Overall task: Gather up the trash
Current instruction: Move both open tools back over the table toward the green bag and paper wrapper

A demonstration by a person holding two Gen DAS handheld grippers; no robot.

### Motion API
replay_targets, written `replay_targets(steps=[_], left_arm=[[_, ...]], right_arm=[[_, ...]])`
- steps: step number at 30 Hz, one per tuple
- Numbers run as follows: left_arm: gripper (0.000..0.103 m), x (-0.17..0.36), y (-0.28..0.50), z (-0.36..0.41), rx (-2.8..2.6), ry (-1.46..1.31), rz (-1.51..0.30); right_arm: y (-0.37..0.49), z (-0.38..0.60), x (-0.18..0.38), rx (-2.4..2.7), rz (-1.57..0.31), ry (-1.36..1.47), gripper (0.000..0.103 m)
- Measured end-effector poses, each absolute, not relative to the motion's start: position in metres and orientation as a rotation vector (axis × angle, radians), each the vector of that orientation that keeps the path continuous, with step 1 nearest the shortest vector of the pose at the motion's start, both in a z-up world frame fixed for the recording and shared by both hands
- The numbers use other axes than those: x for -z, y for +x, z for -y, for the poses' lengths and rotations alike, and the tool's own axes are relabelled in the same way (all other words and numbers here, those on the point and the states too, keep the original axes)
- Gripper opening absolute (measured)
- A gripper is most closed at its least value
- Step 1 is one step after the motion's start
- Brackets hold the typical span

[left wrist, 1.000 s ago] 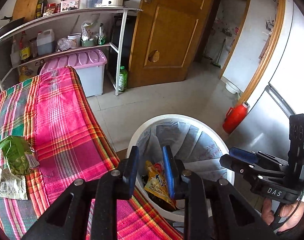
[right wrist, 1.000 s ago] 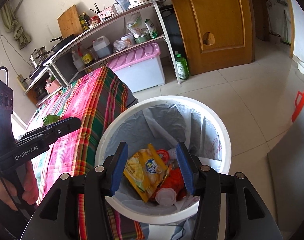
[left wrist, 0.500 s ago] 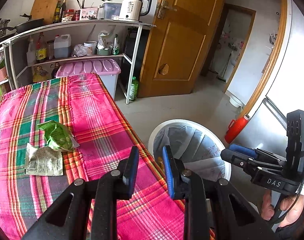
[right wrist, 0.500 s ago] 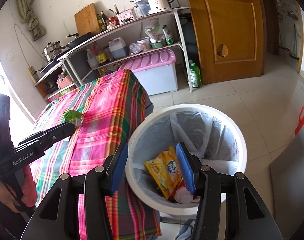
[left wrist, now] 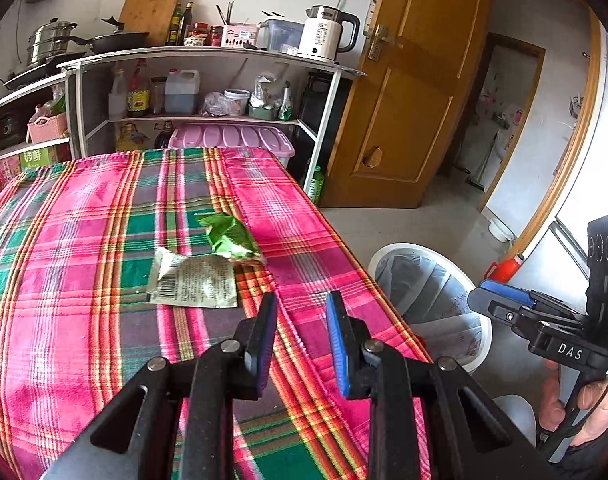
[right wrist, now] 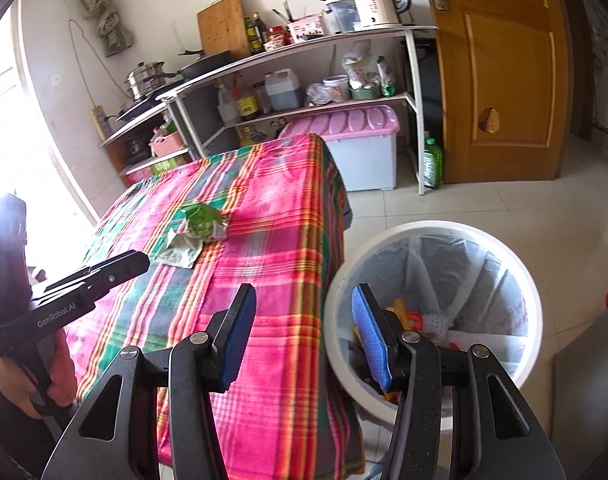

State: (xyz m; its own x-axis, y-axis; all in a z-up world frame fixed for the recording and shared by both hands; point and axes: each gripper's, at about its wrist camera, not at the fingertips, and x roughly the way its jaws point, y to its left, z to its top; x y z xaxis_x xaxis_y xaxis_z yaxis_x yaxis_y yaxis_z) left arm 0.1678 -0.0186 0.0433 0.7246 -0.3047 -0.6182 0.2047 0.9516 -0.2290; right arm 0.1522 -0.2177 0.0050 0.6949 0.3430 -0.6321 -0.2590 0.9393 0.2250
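Observation:
A crumpled green wrapper and a flat pale printed wrapper lie side by side on the pink plaid tablecloth; both also show in the right wrist view, green wrapper and pale wrapper. A white trash bin with a grey liner stands on the floor at the table's right edge and holds yellow and red trash. My left gripper is open and empty above the table, short of the wrappers. My right gripper is open and empty over the table edge beside the bin.
A metal shelf rack with bottles, pots and a kettle stands behind the table. A pink-lidded storage box and a green bottle sit by a wooden door. A red container stands beyond the bin.
Both grippers swung left from over the bin toward the table. The wrappers now sit closer ahead of the left gripper. Both grippers stayed open and empty.

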Motion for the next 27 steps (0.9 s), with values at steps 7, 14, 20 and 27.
replay_targets(steps=[7,14,20,27], left_arm=[[0.033,-0.039,0.164,-0.017,0.202,-0.174,-0.698],[0.045,-0.032,0.17,-0.043,0.136,-0.197,-0.7],[0.045,-0.027,0.175,-0.052,0.119,-0.198,-0.704],[0.045,-0.026,0.179,-0.058,0.075,-0.176,-0.699]], right_arm=[[0.159,0.193,-0.007,-0.39,-0.727,0.095,0.051],[0.171,0.171,-0.006,-0.422,-0.737,0.063,0.051],[0.18,0.156,-0.001,-0.442,-0.747,0.049,0.051],[0.193,0.136,0.003,-0.475,-0.762,0.022,0.052]])
